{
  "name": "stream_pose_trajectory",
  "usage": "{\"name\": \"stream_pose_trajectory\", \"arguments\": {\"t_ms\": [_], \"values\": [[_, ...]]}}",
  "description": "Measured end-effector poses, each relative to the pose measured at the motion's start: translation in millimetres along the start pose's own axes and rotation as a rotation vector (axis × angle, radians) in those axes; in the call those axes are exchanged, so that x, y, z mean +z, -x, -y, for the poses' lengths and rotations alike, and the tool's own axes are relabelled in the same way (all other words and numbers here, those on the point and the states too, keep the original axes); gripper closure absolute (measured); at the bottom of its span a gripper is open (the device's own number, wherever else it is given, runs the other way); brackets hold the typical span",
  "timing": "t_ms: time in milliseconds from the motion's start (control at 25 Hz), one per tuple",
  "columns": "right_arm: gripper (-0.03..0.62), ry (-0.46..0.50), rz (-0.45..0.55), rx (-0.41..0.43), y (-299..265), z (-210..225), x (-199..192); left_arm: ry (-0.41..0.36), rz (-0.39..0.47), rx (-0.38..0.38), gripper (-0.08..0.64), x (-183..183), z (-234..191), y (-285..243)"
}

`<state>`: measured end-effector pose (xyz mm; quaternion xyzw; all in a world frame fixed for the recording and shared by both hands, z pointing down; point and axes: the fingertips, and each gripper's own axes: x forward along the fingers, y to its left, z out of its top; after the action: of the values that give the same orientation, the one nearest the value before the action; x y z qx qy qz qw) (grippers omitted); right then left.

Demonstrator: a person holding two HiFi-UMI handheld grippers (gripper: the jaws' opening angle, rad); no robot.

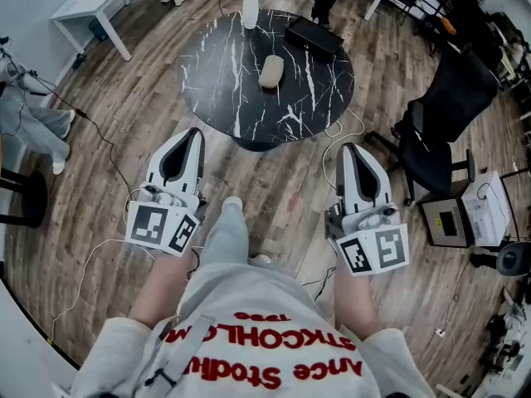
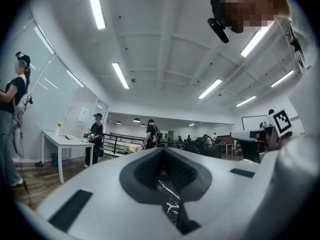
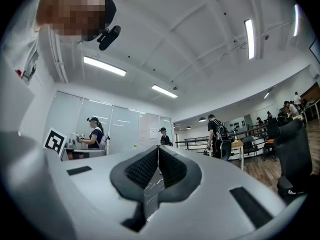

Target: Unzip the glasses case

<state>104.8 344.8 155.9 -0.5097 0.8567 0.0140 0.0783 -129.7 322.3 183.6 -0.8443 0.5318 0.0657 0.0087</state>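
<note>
**Item:** glasses case [image 1: 271, 70], one.

**Location:** lying flat near the middle of the round black marbled bench [image 1: 217, 81], apart from the white vase [image 1: 250, 11] and the black box [image 1: 314, 34] at the far edge.

**Appearance:** pale beige, rounded oblong, matte. We cannot make out the zip or its pull at this size.

**Handling (our judgement):** light, with a semi-stiff shell that gives a little under pressure. We expect it to skid on the polished bench when tugged. We would pin the body across its short width with one gripper and take the small zip pull with the other, drawing it along the seam.

**Tools:** left gripper [image 1: 196, 133] and right gripper [image 1: 347, 148], both over the floor, well short of the bench. Left fingers [image 2: 145, 170] closed together on nothing, and right fingers [image 3: 140, 170] likewise closed and empty.
</note>
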Motion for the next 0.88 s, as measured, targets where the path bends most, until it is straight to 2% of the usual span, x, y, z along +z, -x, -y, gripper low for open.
{"name": "stream_pose_trajectory", "arguments": {"t_ms": [440,600,880], "values": [[0.575,0.001,-0.013,-0.091,-165.2,33.4,-23.9,-0.008,-0.014,-0.137,0.551,-3.2,-111.5,-149.4],[0.575,0.004,-0.03,-0.12,-202.1,36.4,-34.2,0.004,-0.02,-0.178,0.551,-7.5,-137.7,-185.6],[0.575,0.014,-0.065,-0.145,-246.7,60.6,-47.2,0.044,-0.055,-0.184,0.551,-29.1,-166.7,-226.1]]}}
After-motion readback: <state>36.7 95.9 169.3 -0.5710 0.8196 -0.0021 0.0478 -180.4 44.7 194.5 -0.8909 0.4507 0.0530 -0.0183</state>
